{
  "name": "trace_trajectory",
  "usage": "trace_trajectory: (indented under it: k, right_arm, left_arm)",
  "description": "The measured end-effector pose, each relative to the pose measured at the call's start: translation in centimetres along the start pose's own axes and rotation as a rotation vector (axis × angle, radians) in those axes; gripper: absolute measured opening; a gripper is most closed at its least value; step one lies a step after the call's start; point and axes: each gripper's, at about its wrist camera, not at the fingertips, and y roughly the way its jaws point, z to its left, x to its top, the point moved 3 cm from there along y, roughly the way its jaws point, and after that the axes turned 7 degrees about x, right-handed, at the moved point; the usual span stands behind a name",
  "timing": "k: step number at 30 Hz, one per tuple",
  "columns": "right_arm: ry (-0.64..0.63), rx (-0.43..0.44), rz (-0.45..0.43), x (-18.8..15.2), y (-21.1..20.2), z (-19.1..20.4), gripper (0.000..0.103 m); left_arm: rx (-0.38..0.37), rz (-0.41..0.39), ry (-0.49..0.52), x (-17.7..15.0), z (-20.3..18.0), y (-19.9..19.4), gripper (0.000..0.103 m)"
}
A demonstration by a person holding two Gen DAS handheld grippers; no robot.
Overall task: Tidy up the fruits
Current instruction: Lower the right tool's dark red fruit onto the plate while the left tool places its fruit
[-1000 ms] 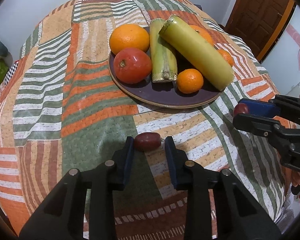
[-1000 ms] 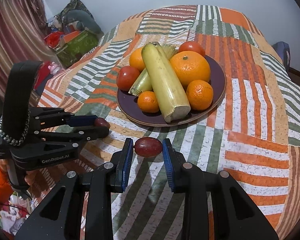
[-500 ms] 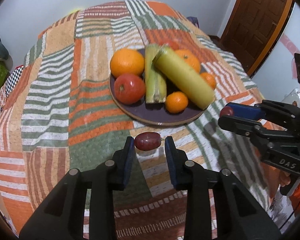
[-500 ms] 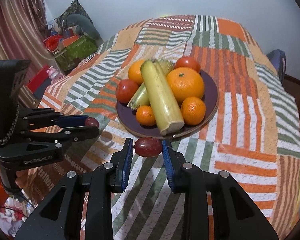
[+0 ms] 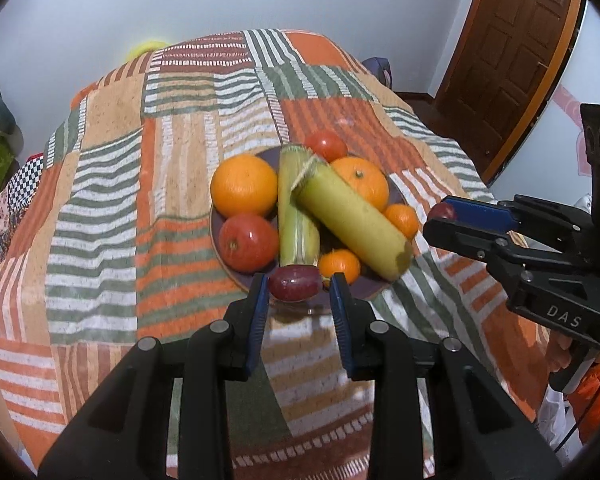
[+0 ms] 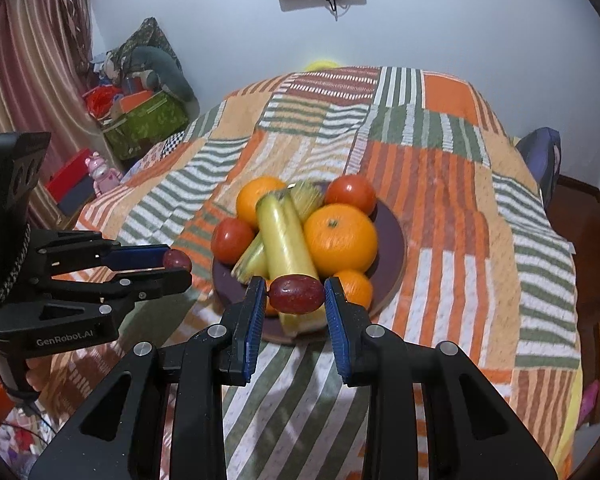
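Observation:
A dark purple plate (image 5: 219, 240) (image 6: 396, 240) on the patchwork tablecloth holds oranges (image 5: 244, 191), tomatoes (image 5: 249, 242), small tangerines (image 5: 339, 266) and two yellow-green stalks (image 5: 352, 222). My left gripper (image 5: 298, 292) is shut on a small dark red fruit (image 5: 295, 282), held in the air just in front of the plate's near rim. My right gripper (image 6: 296, 296) is shut on a second dark red fruit (image 6: 297, 294), also above the plate's near edge. Each gripper appears in the other's view, the right gripper (image 5: 440, 220) and the left gripper (image 6: 178, 266), both carrying their fruit.
The table under the striped tablecloth (image 5: 100, 240) stands against a white wall. A brown door (image 5: 508, 60) is at the right. Boxes, toys and a curtain (image 6: 28, 60) crowd the floor at the left. A blue chair (image 6: 544, 160) stands by the table's far right edge.
Both grippers have risen with their red fruits still held. The plate now looks smaller and farther down in both views, and more of the wall shows.

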Motion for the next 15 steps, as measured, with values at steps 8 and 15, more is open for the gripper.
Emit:
trace_trajectory:
  k: [8, 15]
  right_arm:
    - [-0.004, -0.014, -0.015, 1.3, 1.3, -1.0, 0.027]
    - [0.003, -0.016, -0.001, 1.5, 2.5, -1.8, 0.027]
  left_arm:
    - [-0.024, 0.019, -0.036, 2.3, 0.9, 2.1, 0.031]
    - [0.016, 0.016, -0.042, 3.7, 1.7, 4.3, 0.031]
